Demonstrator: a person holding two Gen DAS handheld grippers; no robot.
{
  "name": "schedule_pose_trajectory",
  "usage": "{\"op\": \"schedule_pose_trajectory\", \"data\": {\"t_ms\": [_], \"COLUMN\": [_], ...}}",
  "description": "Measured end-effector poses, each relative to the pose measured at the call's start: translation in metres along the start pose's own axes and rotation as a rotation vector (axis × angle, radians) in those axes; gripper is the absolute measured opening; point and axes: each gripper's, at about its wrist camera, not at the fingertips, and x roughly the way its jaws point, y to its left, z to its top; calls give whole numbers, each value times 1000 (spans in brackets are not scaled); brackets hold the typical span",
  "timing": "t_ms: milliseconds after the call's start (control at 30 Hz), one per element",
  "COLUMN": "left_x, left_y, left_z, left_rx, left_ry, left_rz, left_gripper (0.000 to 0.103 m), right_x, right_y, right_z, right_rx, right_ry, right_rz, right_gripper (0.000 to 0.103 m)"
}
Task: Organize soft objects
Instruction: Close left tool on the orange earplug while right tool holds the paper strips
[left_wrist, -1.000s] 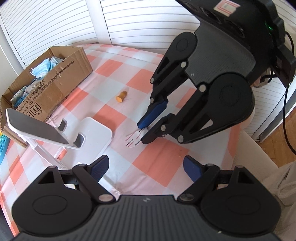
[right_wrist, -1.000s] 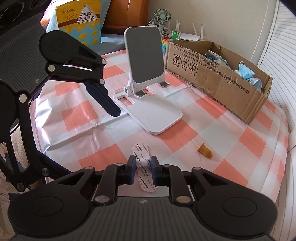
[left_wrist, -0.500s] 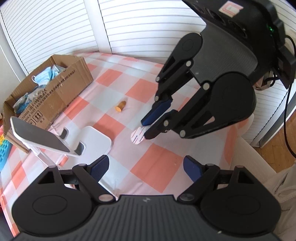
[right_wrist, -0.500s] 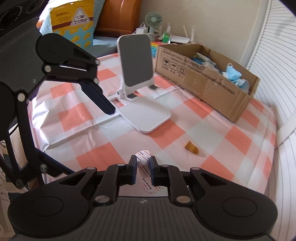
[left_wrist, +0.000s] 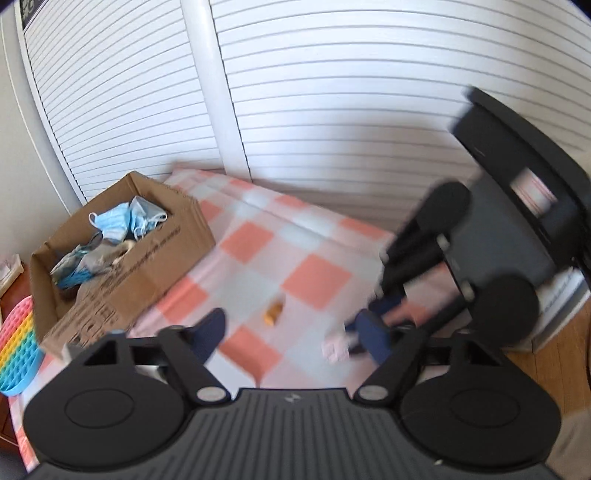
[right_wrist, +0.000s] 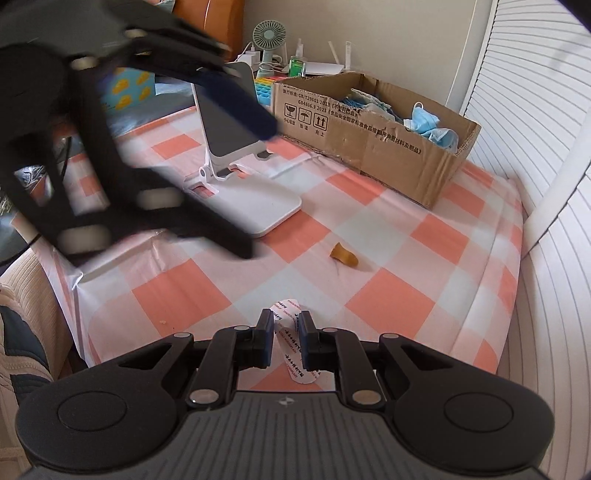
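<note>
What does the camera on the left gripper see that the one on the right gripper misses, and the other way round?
Only the left wrist view shows the rainbow bubble toy lying flat beside the table and the right gripper's body from outside.

Only the right wrist view shows the white phone stand, the green desk fan and, sharply, the right gripper shut on a white printed strip.

Both show the cardboard box holding blue face masks, the small orange piece on the checked tablecloth, and the white shutters.

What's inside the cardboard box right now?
The box holds crumpled blue face masks and other soft items piled along it. Its bottom and anything beneath the pile are covered.
</note>
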Motion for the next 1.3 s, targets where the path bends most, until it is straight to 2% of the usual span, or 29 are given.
{"op": "schedule_pose_trajectory", "data": {"t_ms": [167,300,500,567,633,733,1000,1300], "left_x": [43,74,95,96,97,97,88,42], "left_y": [3,9,18,17,17,14,10,12], "left_z": [9,5,-1,0,1,1,2,18], "left_rx": [-65,-113,-195,-199,-211,-210,-203,-162], "left_ry": [38,98,127,117,116,116,125,96], "left_rz": [24,56,75,83,74,67,45,10], "left_gripper": [51,40,38,37,26,18,14,14], "right_x": [0,2,3,4,4,4,0,-10], "right_y": [-1,-4,-8,-9,-8,-8,-8,-8], "right_z": [-3,-4,-7,-8,-7,-7,-7,-1], "right_rx": [10,15,29,33,35,34,39,32], "right_ry": [-6,-12,-15,-16,-17,-21,-24,-28], "right_rz": [5,9,14,15,16,13,1,-19], "right_gripper": [17,17,17,17,17,17,17,17]}}
